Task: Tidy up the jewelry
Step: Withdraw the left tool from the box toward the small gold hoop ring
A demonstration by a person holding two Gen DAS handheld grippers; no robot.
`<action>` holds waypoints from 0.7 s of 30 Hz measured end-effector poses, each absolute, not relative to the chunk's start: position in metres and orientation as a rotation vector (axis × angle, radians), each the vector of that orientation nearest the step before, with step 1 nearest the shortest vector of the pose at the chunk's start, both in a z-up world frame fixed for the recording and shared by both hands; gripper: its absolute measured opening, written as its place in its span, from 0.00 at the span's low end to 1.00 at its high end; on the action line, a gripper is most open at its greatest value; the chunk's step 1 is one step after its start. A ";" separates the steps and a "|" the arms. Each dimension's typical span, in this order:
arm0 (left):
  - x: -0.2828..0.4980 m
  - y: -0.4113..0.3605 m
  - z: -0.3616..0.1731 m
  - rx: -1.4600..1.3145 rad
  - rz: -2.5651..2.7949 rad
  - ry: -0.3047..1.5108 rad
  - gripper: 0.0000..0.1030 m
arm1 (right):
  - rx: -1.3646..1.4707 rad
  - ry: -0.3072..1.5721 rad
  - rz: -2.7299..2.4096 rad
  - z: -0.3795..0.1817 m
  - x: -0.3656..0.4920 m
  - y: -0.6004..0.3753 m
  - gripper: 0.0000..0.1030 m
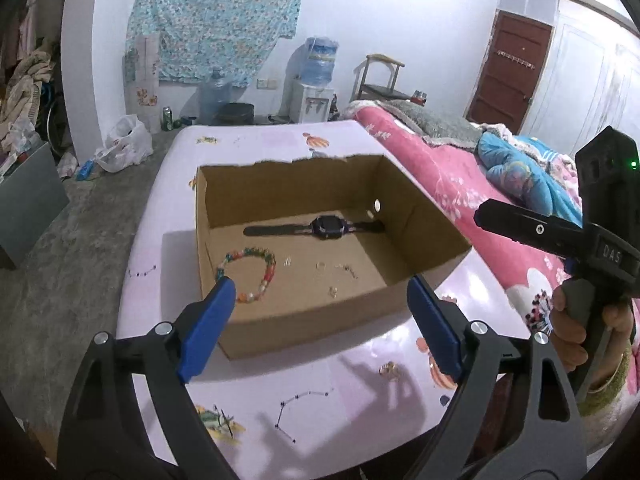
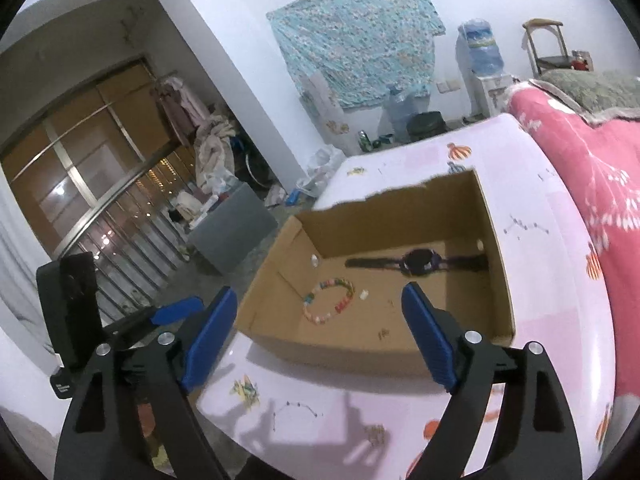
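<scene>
The desk (image 1: pixel 260 148) has a pale pink printed cover. An open cardboard box (image 1: pixel 304 320) stands on it, just beyond the fingers (image 1: pixel 212 312).

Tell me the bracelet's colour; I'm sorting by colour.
Multicoloured beads: orange, green, white, pink. The bracelet lies in the box, clearest in the left wrist view.

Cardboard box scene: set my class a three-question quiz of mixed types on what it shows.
1. True or false: the watch lies inside the cardboard box.
2. Which lies nearer the box's far wall: the watch or the beaded bracelet?
3. Multiple choice: the left gripper and the right gripper are A) both open and empty, B) both clamping jewelry, C) one open, one shut.

Key: 1 true; 2 the watch; 3 A.
</scene>
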State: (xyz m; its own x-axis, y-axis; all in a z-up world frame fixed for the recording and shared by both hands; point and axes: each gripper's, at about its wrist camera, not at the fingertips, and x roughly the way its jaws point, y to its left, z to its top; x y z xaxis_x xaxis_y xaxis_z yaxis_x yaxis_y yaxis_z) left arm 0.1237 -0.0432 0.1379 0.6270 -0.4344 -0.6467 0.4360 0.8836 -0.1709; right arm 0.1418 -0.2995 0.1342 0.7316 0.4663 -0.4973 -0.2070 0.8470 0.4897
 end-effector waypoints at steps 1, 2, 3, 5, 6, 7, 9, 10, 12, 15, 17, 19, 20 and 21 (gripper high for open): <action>0.122 -0.043 0.135 0.004 -0.499 0.749 0.81 | 0.424 0.666 0.376 0.130 0.140 -0.299 0.80; 0.120 -0.043 0.132 0.006 -0.499 0.757 0.81 | 0.422 0.677 0.366 0.127 0.137 -0.298 0.80; 0.119 -0.044 0.128 0.010 -0.494 0.767 0.81 | 0.414 0.689 0.350 0.124 0.134 -0.297 0.80; 0.113 -0.043 0.124 0.018 -0.487 0.774 0.81 | 0.400 0.698 0.326 0.120 0.127 -0.297 0.80; 0.112 -0.043 0.122 0.020 -0.487 0.777 0.81 | 0.393 0.702 0.313 0.118 0.124 -0.298 0.80; 0.109 -0.042 0.119 0.022 -0.489 0.783 0.81 | 0.385 0.707 0.298 0.116 0.119 -0.300 0.80; 0.105 -0.041 0.114 0.028 -0.489 0.790 0.81 | 0.370 0.715 0.269 0.111 0.110 -0.304 0.80; 0.102 -0.040 0.110 0.035 -0.483 0.796 0.81 | 0.364 0.719 0.261 0.108 0.107 -0.306 0.80; 0.095 -0.040 0.102 0.051 -0.476 0.805 0.81 | 0.351 0.740 0.239 0.100 0.099 -0.310 0.80; 0.089 -0.038 0.089 0.064 -0.471 0.831 0.82 | 0.349 0.776 0.220 0.087 0.093 -0.313 0.80; 0.086 -0.036 0.078 0.067 -0.465 0.851 0.81 | 0.339 0.814 0.201 0.076 0.090 -0.313 0.80; 0.084 -0.036 0.065 0.075 -0.452 0.872 0.81 | 0.330 0.841 0.184 0.066 0.086 -0.312 0.80; 0.083 -0.037 0.059 0.077 -0.447 0.882 0.81 | 0.329 0.854 0.179 0.061 0.084 -0.312 0.80; 0.083 -0.037 0.054 0.077 -0.445 0.891 0.81 | 0.330 0.865 0.174 0.058 0.082 -0.312 0.80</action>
